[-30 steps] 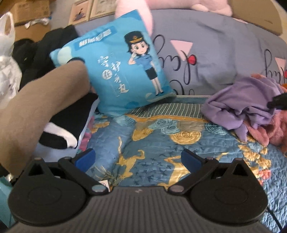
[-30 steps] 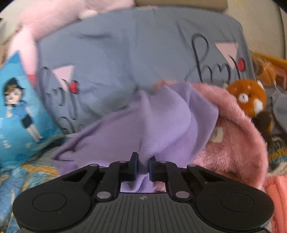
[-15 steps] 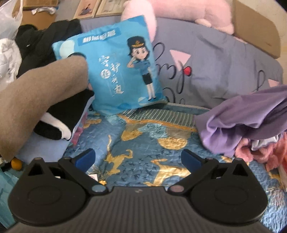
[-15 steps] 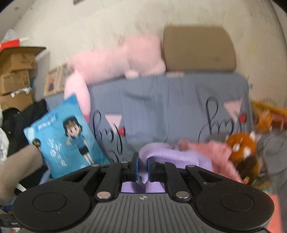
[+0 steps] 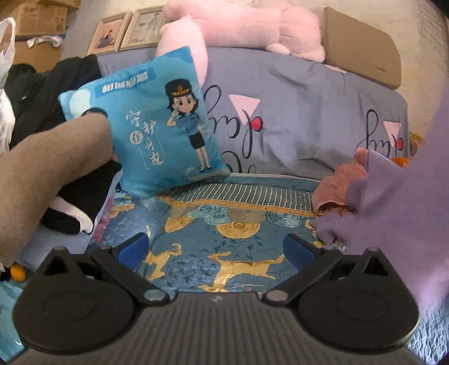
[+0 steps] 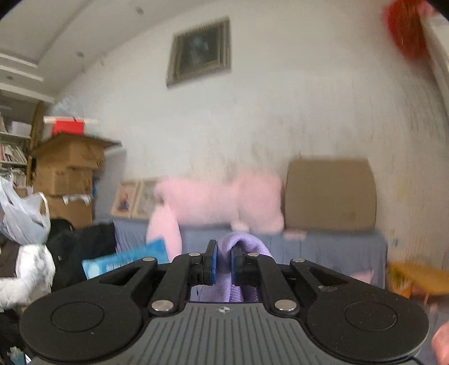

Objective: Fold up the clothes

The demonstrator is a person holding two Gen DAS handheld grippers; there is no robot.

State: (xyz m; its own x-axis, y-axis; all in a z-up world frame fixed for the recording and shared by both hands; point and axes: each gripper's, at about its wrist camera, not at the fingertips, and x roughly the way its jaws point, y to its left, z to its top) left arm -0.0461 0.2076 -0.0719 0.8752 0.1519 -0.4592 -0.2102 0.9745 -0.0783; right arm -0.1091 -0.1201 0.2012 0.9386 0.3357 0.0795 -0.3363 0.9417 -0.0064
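Note:
My right gripper (image 6: pixel 223 259) is shut on a fold of a purple garment (image 6: pixel 241 244) and holds it high, facing the wall. The same purple garment (image 5: pixel 393 213) hangs at the right of the left wrist view, its lower edge over the blue patterned quilt (image 5: pixel 219 238). My left gripper (image 5: pixel 217 250) is open and empty, low over the quilt. A pink fuzzy garment (image 5: pixel 336 185) lies on the quilt behind the purple one.
A blue cartoon cushion (image 5: pixel 151 134) leans against the grey bedding (image 5: pixel 294 118). A brown garment (image 5: pixel 47 168) and black clothes (image 5: pixel 47 95) pile at the left. A pink plush (image 5: pixel 247 25) and a tan cushion (image 5: pixel 362 47) sit on top. Cardboard boxes (image 6: pixel 70 174) stand at left.
My right gripper has lifted the purple garment off the pink fuzzy one and swung up towards the wall. The garment now hangs close beside my left gripper, which stayed open.

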